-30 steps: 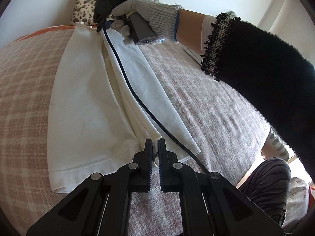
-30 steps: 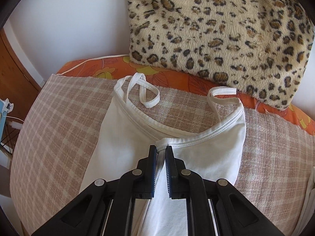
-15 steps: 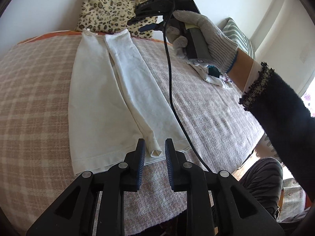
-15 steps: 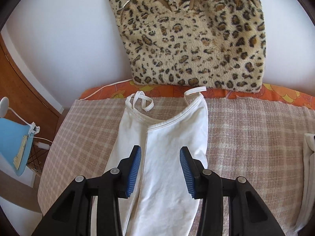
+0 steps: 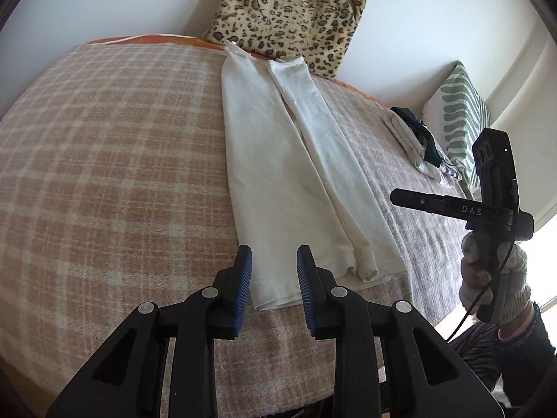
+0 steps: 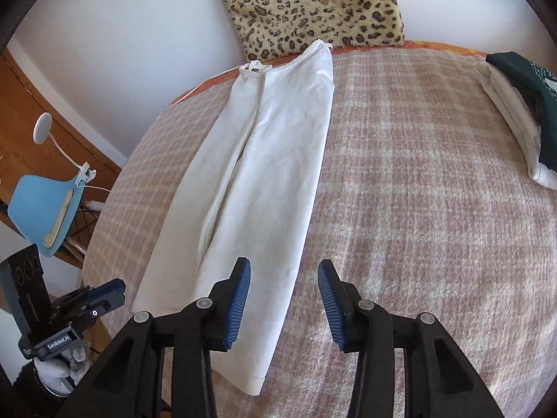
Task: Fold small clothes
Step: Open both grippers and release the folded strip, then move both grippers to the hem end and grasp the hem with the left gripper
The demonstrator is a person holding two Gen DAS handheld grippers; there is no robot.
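Left tongs are opening, empty, over the hem of the white top. Right tongs, parted and empty, hang beside its long fold; I judge both freed to regrip for the crosswise fold.

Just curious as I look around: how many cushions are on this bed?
2: a furry leopard-print cushion against the wall beyond the white garment, and a green-and-white striped cushion at the bed's right. Others may be out of view.

a second ago both my grippers were pinched on the white top, my left gripper at the hem, my right gripper at the neckline. now both have let go: the left jaws are opening, the right stand apart, both pulled back toward the hem end, empty.
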